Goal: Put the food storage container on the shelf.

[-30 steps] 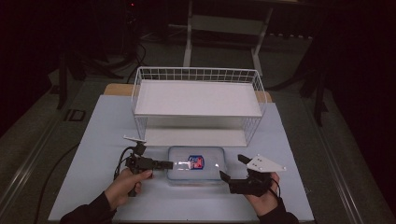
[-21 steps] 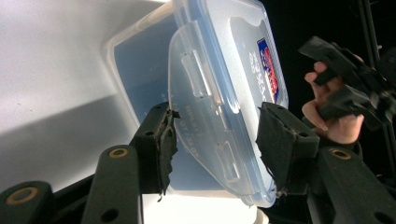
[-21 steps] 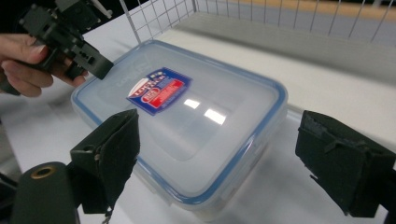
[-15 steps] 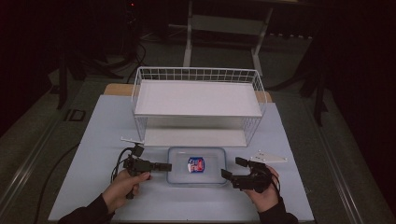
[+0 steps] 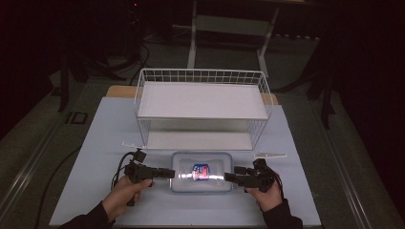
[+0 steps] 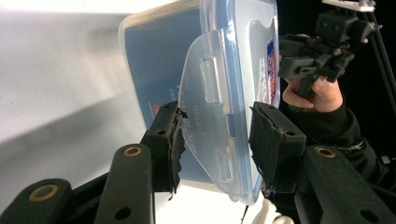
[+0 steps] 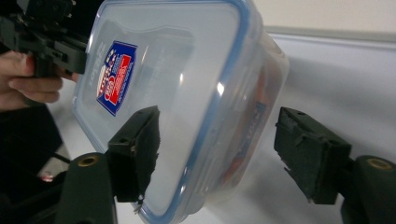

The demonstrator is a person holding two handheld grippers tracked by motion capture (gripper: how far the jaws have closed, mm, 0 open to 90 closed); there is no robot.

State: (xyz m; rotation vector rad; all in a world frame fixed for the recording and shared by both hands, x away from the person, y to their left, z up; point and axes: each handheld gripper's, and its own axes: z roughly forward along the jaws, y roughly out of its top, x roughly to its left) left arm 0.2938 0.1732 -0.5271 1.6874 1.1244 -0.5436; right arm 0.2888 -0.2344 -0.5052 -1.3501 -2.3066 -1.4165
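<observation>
Here the clear plastic lidded food box with a blue seal (image 5: 201, 171) sits just before the white wire shelf rack (image 5: 203, 102). The left gripper (image 6: 217, 144) clamps its end latch; the right gripper (image 7: 217, 140), jaws closing, straddles the far end, not gripping. An uneven lift could spring the latch.

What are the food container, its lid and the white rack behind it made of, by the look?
Container: clear plastic, glossy; the contents show through its wall.
Lid: translucent plastic with a blue rim seal and a hinged clip flap; it carries highlights.
Rack: thin wire grid, probably coated steel, white; its shelf panel looks matte, material unclear.
</observation>
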